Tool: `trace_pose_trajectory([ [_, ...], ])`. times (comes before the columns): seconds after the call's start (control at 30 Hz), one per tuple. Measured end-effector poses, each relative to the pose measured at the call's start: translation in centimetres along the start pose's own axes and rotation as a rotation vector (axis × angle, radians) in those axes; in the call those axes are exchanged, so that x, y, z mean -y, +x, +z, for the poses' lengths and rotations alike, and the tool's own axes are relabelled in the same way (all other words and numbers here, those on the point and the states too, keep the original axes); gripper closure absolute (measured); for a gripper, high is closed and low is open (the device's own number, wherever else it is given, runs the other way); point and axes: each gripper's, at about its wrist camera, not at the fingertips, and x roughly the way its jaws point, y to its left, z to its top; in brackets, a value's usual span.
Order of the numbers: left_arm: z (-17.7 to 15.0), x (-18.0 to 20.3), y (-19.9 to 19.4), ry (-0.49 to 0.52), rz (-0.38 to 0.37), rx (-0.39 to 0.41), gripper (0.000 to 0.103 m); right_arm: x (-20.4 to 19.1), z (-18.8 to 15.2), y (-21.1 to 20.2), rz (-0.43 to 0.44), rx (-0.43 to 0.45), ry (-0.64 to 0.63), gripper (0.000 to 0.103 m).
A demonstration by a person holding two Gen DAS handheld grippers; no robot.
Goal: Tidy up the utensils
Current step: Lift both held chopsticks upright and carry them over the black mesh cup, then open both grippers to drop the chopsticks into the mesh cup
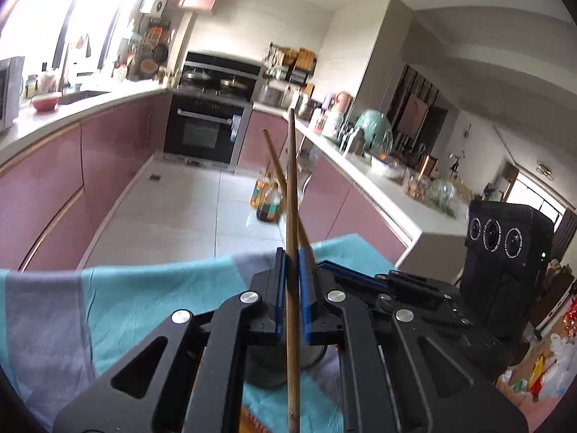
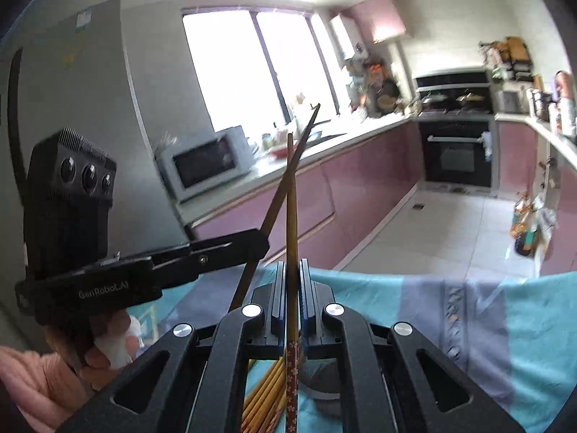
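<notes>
Each hand-held gripper, left (image 1: 292,281) and right (image 2: 291,288), clamps one chopstick (image 1: 293,216) above the cloth (image 2: 468,310); loose chopsticks (image 2: 263,397) remain unsorted.

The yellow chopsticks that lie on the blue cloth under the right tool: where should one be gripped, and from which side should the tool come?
Probably from above, jaws across the stick. The yellow chopsticks lie flat on the cloth and fan apart toward the near end, so there one can be pinched alone. The right tool is shut on a patterned chopstick now.
</notes>
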Motion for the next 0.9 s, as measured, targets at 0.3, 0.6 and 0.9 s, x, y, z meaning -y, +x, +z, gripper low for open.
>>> trace_pose_trajectory([
  [0.3,1.4,0.7,5.0,0.028,0.096,0.115,0.095,2.9,0.7,1.9,-0.078,0.110,0.054,0.098],
  [0.6,-1.4,0.0,9.0,0.059,0.151,0.054,0.095,4.8,-1.9,4.8,-0.119,0.041,0.084,0.098],
  [0.9,-5.3,-0.5,9.0,0.101,0.145,-0.048,0.093,4.3,-3.0,4.9,-0.134,-0.061,0.059,0.091],
])
